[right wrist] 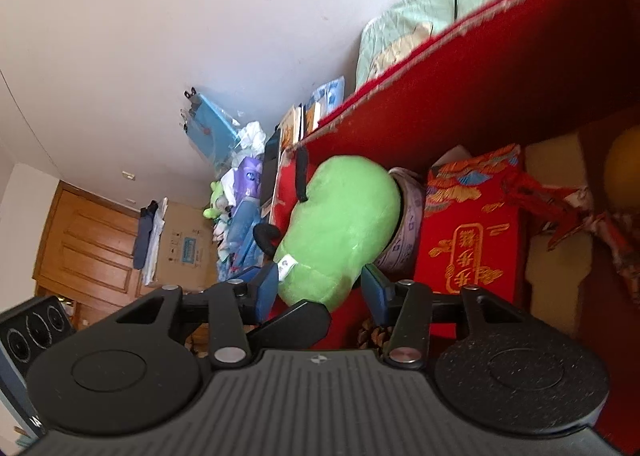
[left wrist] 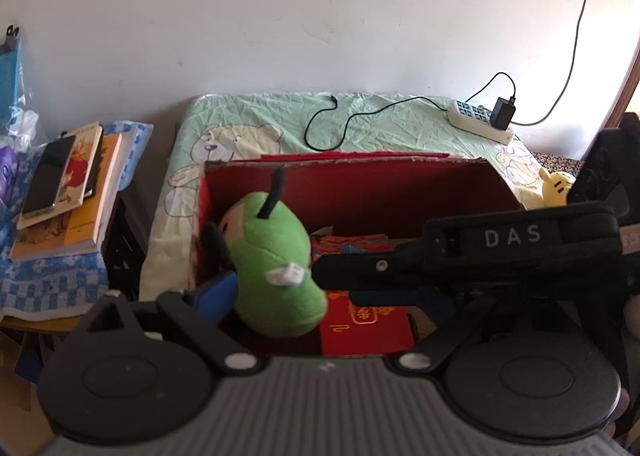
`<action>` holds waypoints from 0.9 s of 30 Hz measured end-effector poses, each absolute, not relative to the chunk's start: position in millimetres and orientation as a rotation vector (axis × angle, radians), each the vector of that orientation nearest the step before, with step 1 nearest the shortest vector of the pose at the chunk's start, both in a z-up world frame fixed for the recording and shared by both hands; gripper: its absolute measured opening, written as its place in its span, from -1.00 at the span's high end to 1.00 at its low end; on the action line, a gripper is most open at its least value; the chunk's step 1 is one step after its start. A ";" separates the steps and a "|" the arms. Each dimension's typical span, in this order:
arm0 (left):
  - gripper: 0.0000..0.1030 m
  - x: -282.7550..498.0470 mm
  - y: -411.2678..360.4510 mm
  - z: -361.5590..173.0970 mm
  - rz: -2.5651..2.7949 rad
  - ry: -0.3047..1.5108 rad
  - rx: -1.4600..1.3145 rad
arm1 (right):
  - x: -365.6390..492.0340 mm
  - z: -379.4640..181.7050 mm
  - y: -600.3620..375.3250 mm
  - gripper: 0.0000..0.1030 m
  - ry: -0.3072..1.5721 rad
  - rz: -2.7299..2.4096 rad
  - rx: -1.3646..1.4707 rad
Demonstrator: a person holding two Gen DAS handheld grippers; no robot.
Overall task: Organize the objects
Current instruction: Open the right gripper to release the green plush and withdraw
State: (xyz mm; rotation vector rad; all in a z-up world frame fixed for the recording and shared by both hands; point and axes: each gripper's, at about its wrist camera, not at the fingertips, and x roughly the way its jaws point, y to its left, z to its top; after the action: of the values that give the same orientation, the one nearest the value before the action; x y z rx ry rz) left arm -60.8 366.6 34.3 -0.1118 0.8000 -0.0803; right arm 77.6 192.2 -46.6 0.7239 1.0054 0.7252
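Note:
A green plush toy [left wrist: 276, 268] with black antennae leans against the left wall inside an open red box [left wrist: 344, 162] on the bed. In the right wrist view the toy's [right wrist: 340, 224] lower end sits between the blue pads of my right gripper [right wrist: 320, 288], which is shut on it. That gripper's black finger [left wrist: 360, 268], below its "DAS" label, reaches in from the right. My left gripper [left wrist: 324, 296] hangs open over the box's near edge, its fingers [left wrist: 216, 292] set wide on either side of the toy without touching it.
The box also holds a red gold-printed packet [right wrist: 468, 248], a tape roll [right wrist: 408, 232] and crumpled red paper [right wrist: 560, 212]. A power strip [left wrist: 476, 120] with cables and a yellow plush [left wrist: 556, 186] lie on the bed. Books with a phone [left wrist: 48, 176] are stacked at the left.

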 end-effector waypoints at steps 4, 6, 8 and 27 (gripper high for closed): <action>-0.85 -54.6 354.1 36.7 -0.078 0.829 -0.113 | 66.7 -34.3 180.1 0.02 0.937 0.667 0.641; -0.85 -53.4 342.9 37.7 -0.074 0.839 -0.091 | 62.1 -29.8 174.5 0.02 0.912 0.636 0.601; -0.85 -51.1 329.7 38.0 -0.057 0.855 -0.062 | 57.8 -27.4 167.7 0.02 0.894 0.616 0.576; -0.86 -41.8 209.2 42.5 -0.010 0.930 0.011 | 28.7 -7.2 69.6 0.02 0.780 0.531 0.443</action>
State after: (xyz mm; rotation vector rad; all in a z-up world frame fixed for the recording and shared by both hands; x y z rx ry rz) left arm -41.8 209.2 42.5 0.0113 0.9304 -0.0101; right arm 28.7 69.6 -7.2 0.4426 0.7799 0.5311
